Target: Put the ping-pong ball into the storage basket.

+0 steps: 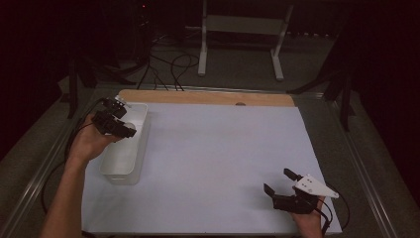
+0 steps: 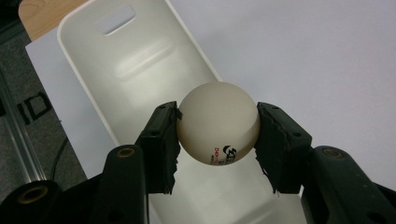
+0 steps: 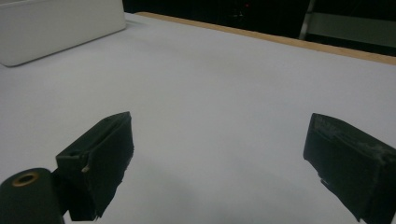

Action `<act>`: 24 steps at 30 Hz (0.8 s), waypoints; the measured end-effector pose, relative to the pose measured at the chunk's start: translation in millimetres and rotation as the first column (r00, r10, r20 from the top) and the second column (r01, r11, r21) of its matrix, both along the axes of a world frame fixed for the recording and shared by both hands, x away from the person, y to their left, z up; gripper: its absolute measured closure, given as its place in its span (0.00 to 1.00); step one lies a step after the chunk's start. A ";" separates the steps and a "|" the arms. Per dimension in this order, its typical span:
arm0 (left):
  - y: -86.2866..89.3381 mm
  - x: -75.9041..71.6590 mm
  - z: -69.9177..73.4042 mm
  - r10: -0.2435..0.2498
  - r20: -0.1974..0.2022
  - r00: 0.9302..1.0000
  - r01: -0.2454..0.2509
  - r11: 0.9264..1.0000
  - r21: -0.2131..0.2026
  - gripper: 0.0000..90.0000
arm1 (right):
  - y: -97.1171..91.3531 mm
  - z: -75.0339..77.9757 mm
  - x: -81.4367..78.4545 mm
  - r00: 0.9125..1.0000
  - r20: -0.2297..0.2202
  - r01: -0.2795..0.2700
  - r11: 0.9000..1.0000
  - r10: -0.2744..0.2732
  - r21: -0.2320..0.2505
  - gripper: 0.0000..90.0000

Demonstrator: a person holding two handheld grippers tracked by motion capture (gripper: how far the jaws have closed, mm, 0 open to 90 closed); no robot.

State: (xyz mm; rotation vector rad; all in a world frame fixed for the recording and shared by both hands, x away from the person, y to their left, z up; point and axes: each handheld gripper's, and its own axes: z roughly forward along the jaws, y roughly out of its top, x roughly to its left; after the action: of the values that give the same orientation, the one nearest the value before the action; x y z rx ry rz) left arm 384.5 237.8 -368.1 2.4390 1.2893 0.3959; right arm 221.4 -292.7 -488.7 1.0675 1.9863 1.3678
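One white ball [image 2: 218,123] clamped between left gripper [image 2: 218,140] pads, poised over white bin [image 1: 141,111] at 9 o'clock of the table, presumably for release inside. Right gripper [image 1: 280,182] at 5 o'clock, jaws apart, idle above white sheet [image 1: 218,148].

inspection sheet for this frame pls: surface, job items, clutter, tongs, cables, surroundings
Surface: table under a pale sheet, wooden strip bare along the far edge.
Job's things: white ball over the open white bin; bin sits at the sheet's left edge.
Clutter: nothing seen.
Tongs: left tongs shut on the ball, pads on both sides; right tongs open, nothing between them, low over the sheet's near right.
Cables: one trails from each of the tongs; more lie on the floor beyond the table.
Surroundings: dark room, white frame stand behind.
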 end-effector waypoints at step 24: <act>6.5 -2.0 -9.6 0.009 -0.008 1.000 -0.009 1.000 -0.005 0.57 | -0.9 0.5 -0.5 1.000 0.006 0.001 1.000 -0.001 0.001 0.09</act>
State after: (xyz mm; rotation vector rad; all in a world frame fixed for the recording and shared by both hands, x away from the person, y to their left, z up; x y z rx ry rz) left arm 382.5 244.3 -377.7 2.4341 1.3039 0.3850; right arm 220.9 -293.6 -488.3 1.0637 1.9809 1.3702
